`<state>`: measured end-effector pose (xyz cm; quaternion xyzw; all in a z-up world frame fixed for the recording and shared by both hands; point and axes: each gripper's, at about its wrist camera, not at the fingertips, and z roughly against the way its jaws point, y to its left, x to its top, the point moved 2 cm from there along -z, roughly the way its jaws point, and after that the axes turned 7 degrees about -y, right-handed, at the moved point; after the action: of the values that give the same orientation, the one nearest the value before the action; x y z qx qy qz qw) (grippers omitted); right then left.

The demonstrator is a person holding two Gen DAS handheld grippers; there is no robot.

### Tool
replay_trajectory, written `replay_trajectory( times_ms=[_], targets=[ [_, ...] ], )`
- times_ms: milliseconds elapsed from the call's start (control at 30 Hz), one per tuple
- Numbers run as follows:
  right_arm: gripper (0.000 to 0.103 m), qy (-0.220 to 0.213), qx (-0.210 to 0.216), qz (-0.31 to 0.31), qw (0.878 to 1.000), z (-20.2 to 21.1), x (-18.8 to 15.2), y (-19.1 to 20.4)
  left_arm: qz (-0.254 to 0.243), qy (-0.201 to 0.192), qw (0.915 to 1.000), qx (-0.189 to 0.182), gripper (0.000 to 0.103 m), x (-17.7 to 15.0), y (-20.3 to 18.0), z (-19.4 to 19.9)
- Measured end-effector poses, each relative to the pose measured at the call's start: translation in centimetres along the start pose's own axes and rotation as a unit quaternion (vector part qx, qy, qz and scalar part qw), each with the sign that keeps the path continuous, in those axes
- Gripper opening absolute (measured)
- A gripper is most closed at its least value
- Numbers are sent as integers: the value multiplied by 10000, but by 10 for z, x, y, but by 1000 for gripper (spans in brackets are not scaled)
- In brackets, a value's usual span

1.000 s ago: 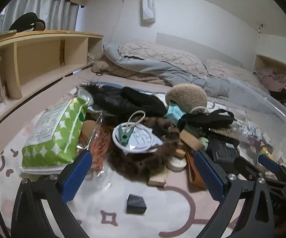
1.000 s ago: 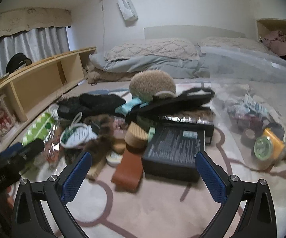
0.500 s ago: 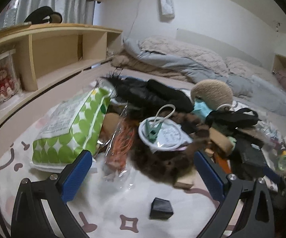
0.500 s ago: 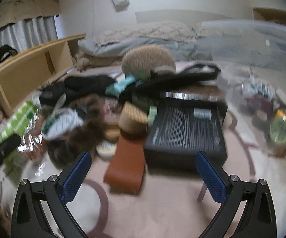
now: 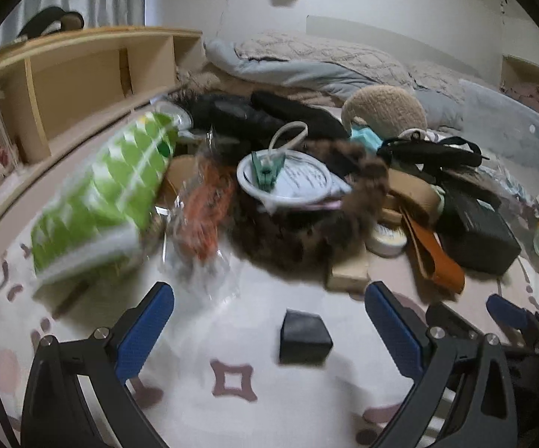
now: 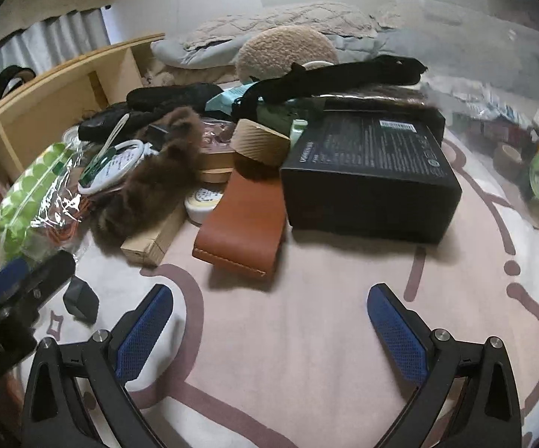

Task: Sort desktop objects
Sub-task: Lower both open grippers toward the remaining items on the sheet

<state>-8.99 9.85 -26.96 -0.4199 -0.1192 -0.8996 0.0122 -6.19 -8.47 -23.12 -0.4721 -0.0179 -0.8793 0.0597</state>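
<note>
Green-and-white patterned bag [image 5: 101, 201], tan leather case [image 6: 241, 216], black box [image 6: 370, 171].

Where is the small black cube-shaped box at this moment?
The small black box lies alone on the white mat, low in the left wrist view between the open left gripper fingers, in front of the pile. The right wrist view shows it far left.

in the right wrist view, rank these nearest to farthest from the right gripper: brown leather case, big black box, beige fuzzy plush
From the right hand-held gripper:
1. brown leather case, just ahead, slightly left.
2. big black box, behind it, right of centre.
3. beige fuzzy plush, at the back of the pile, near the bedding.
</note>
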Motion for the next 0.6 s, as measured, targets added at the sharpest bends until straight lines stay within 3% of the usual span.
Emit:
replay_trajectory(
  times_ms=[200,300,467,500,600],
  targets=[
    [101,-17,113,-87,9999,0,0,-1,161,377,9991,-109,80,-11,5,-8],
    [83,-115,251,-214,9994,4,0,-5,191,572,9980,-168,71,-18,4,-12],
    [75,-179,543,-410,9975,7,1,-10,85,650,9977,-143,71,-23,-1,-14],
    [66,-187,596,-414,9972,8,1,-9,69,651,9978,-130,71,-25,-2,-15],
    [62,-127,743,-421,9963,9,5,-5,38,592,9982,-50,71,-32,-2,-18]
  ],
)
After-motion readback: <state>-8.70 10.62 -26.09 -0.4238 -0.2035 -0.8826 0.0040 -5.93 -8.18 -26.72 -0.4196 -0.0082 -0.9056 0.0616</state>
